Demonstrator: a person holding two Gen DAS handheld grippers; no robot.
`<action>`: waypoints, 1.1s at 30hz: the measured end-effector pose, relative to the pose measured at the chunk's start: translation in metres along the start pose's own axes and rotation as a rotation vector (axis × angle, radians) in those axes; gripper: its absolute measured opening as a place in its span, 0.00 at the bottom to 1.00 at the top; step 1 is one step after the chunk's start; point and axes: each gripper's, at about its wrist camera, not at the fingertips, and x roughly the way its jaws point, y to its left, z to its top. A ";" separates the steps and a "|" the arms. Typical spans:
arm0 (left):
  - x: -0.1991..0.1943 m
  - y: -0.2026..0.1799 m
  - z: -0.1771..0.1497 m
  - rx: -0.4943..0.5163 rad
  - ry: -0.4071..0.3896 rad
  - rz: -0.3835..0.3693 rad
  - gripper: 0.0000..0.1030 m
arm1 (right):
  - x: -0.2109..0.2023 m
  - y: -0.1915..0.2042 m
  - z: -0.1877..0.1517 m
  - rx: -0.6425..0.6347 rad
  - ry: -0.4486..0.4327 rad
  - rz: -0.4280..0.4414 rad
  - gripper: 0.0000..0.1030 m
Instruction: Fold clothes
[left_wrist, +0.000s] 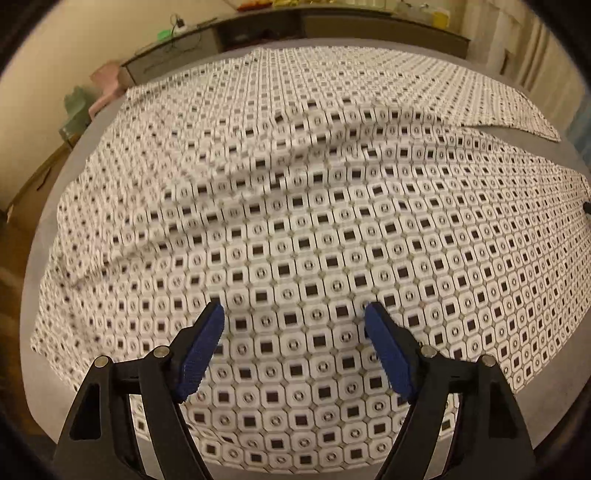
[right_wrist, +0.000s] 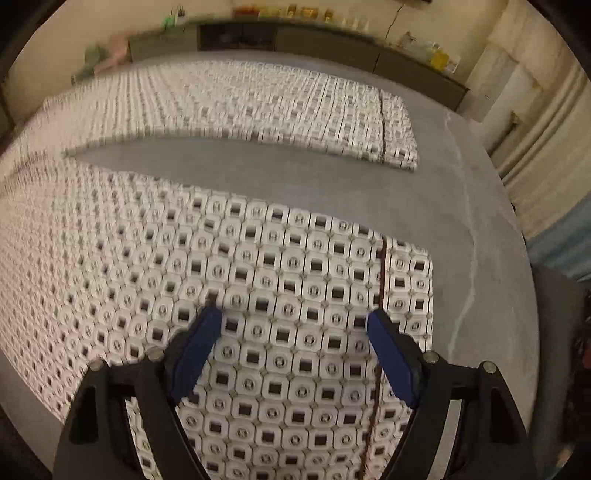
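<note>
- Patterned trousers lie spread on grey table; white fabric w/ dark squares, wrinkled near middle in left wrist view.
- Left gripper: blue pads wide apart, nothing between, above the cloth.
- Right gripper: fingers apart too, over one leg's hem end near dark seam line.
- Other leg lies farther off, bare table strip between.

My left gripper has its jaws spread wide, blue pads facing each other across an empty gap, nothing pinched between them. My right gripper is the same: jaws wide apart, blue pads angled inward, tips pointing forward and down, gripping nothing.
</note>
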 end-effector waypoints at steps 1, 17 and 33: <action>-0.003 -0.003 -0.005 -0.021 0.014 -0.025 0.78 | 0.004 -0.006 0.004 0.024 0.001 -0.014 0.79; -0.017 0.128 -0.035 -0.489 0.023 0.039 0.79 | -0.007 0.000 0.015 0.032 0.038 0.055 0.79; -0.049 -0.067 0.019 -0.038 -0.106 -0.106 0.82 | -0.006 -0.078 0.052 0.286 -0.094 0.132 0.76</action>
